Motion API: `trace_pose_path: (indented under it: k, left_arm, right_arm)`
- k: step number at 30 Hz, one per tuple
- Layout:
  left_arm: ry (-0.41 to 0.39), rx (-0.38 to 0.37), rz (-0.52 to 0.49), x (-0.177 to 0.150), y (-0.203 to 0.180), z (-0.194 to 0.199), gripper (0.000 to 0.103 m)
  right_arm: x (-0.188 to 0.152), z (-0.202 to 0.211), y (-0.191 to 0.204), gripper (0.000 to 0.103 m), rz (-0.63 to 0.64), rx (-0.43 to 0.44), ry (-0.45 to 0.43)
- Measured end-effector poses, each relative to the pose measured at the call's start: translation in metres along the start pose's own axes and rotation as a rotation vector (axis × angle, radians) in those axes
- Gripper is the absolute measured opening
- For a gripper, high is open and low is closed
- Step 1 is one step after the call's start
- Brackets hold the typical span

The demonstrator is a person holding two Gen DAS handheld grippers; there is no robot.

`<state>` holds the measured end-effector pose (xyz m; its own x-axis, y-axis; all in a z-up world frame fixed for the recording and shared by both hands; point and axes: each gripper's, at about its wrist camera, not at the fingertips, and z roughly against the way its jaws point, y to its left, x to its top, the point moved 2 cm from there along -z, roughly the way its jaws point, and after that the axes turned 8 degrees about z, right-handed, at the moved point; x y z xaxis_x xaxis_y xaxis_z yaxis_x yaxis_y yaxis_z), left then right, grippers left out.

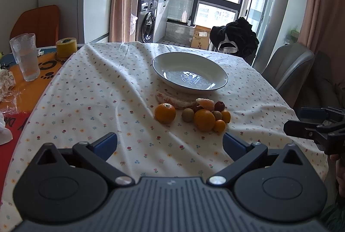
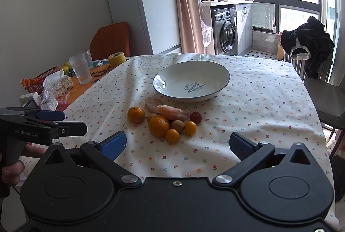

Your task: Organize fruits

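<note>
Looking along the left wrist view first, the left gripper has its blue pads spread wide apart and nothing is between them; it hovers over the flowered cloth on the desk, short of the fruit. The white bowl stands further back and is empty. In front of it the fruits lie in a loose group on the cloth: one orange a little apart on the left, a larger orange in the middle, two small round orange fruits, brownish round ones, a dark red fruit and a peeled citrus piece near the bowl's front edge. The right gripper shows at the right edge, but from this side I cannot tell how its fingers stand. A glass and a yellow tape roll stand on the left, away from the work.

In the right wrist view, the right gripper is also wide open and holds nothing, pointing toward the fruit group. The bowl shows only its printed word inside, no fruit. The left gripper comes in from the left, held by a hand.

By my judgement the task is at its very beginning: no fruit is in the bowl, none is grasped, and all pieces still wait on the cloth. Probably each must be lifted into the bowl, one after another.
</note>
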<state>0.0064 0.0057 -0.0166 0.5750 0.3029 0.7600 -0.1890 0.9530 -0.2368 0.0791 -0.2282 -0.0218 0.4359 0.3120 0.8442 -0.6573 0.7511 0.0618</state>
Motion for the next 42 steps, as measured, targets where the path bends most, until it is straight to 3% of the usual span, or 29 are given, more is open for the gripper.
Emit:
trace_pose_path:
  k: [27,34,42]
  left_arm:
    - [-0.010,-0.044,0.013,0.002,-0.001,0.002,0.103]
    - [0.000,-0.066,-0.024,-0.001,-0.004,-0.002,0.103]
    - [0.009,-0.044,-0.035,-0.005,-0.006,-0.017,0.103]
  right_arm:
    - [0.000,-0.002,-0.004,0.103,-0.004,-0.009,0.003]
    - [-0.004,-0.006,-0.003,0.103,0.011,-0.005,0.015]
    - [-0.011,-0.017,-0.008,0.103,-0.006,-0.004,0.002]
